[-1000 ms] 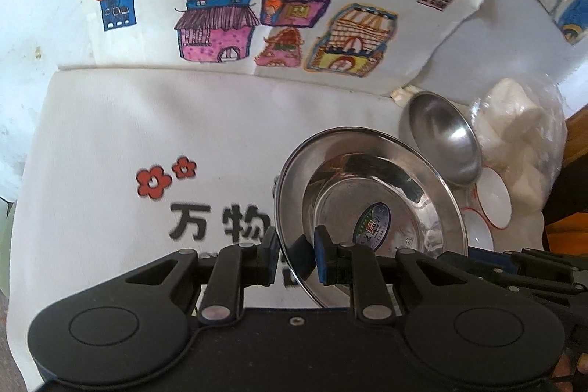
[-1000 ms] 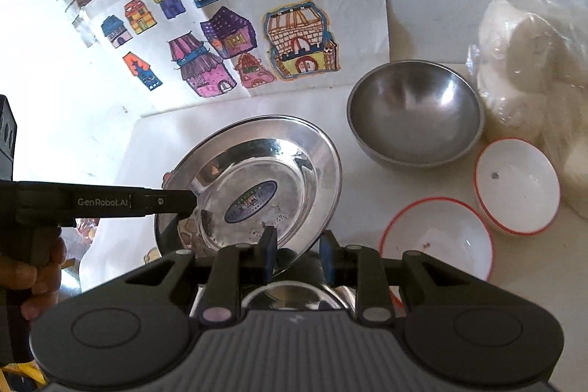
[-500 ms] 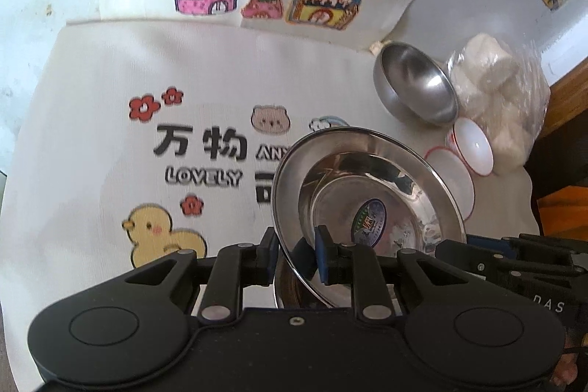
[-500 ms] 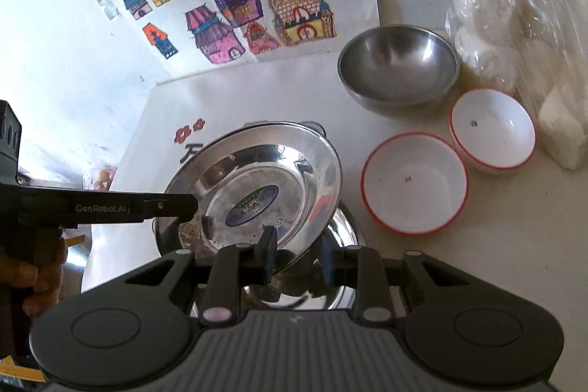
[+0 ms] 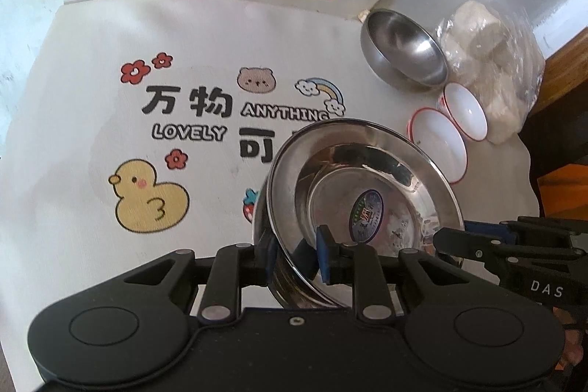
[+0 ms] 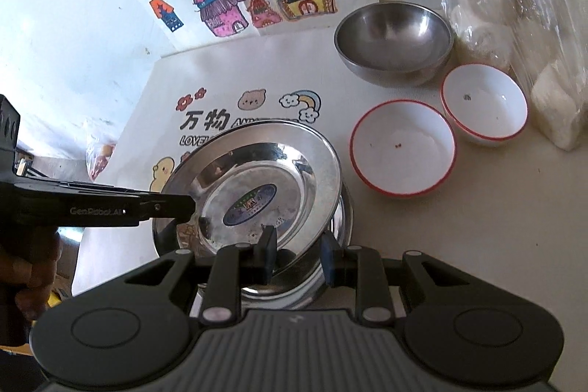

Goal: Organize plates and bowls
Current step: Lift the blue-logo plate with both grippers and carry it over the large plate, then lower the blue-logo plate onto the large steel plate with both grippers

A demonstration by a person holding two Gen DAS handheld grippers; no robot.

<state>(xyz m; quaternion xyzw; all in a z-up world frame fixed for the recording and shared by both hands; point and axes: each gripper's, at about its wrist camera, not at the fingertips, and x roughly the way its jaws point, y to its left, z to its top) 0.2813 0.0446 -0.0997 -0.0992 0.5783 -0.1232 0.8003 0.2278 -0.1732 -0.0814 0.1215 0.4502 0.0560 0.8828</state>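
Grippers (image 5: pixel 296 254) (image 6: pixel 297 254) narrowly parted, pinching steel plate (image 6: pixel 257 186) rim

Left of my tilted round steel plate (image 5: pixel 362 186) the printed white cloth (image 5: pixel 92 120) lies open; right, two red-rimmed white bowls (image 6: pixel 402 147) crowd close.

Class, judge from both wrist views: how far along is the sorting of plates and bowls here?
Done: nothing looks finally stacked. In hand: the steel plate hangs tilted over a second steel dish, with the left gripper and right gripper at opposite rim edges. Left: seat that plate, then sort the steel bowl and two red-rimmed bowls, all separate.
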